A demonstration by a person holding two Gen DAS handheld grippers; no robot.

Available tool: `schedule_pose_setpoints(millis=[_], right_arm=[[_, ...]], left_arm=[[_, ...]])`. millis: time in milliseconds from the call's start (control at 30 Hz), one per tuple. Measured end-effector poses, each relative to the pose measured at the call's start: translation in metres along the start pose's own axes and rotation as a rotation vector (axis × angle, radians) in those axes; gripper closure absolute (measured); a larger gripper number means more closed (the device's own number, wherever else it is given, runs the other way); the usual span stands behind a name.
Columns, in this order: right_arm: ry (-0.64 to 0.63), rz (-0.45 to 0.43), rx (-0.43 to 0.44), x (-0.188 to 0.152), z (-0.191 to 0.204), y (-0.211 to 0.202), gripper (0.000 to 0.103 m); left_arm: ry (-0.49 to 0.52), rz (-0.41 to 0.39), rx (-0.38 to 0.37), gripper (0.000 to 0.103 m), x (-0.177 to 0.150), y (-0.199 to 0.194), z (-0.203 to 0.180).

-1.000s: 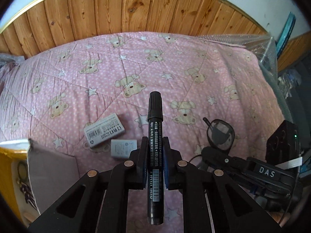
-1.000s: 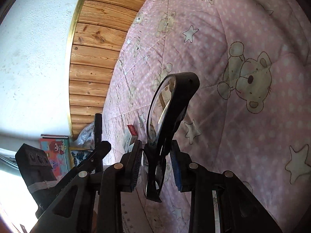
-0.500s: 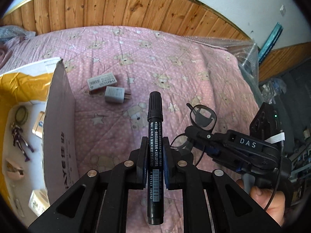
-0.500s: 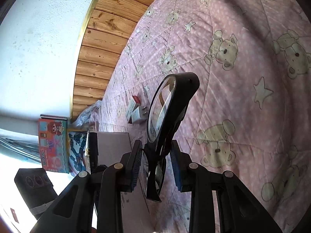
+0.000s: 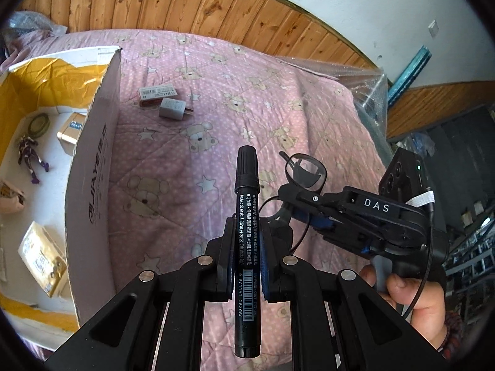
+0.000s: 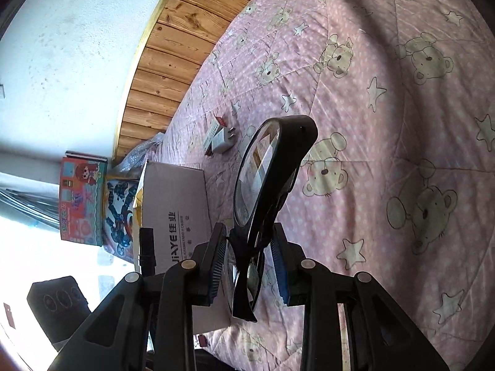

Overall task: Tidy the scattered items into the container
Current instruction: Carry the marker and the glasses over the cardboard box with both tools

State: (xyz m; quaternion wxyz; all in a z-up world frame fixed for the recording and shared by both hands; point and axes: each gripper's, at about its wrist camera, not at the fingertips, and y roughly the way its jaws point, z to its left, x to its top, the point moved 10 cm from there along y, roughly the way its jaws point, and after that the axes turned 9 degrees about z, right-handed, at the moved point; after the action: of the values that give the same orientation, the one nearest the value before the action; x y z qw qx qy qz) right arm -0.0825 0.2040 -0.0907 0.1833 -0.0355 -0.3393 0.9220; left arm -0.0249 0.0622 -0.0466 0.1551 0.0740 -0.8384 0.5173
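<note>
Now your left tool is clamped on a black marker above the pink bed quilt, just right of the cardboard box. Your right tool grips folded black glasses; a charger plug lies farther off.

Two matte black handheld grippers fill the views: the left gripper shows angular link arms with triangular cut-outs and four round silver screws set just behind its jaws, which are lined with blue ridged pads. The right gripper matches it; seen from the side, white letters "DAS" mark its body, a thin black cable loops behind, and a small green light glows on a black box at its rear.
</note>
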Motion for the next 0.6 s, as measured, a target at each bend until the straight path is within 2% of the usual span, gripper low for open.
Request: schedule_pose_setpoints(millis=[267,600], right_arm=[[-0.129,-0.004,-0.045,-0.024,0.021,-0.012,0.072],[-0.263,0.006,-0.068,-0.052,0.055,-0.018,0.072]], left_arm=[[-0.024,-0.028,-0.034,0.09,-0.024,-0.018,-0.003],[-0.06,-0.088,-0.071,0.09,-0.03,-0.049,0.009]])
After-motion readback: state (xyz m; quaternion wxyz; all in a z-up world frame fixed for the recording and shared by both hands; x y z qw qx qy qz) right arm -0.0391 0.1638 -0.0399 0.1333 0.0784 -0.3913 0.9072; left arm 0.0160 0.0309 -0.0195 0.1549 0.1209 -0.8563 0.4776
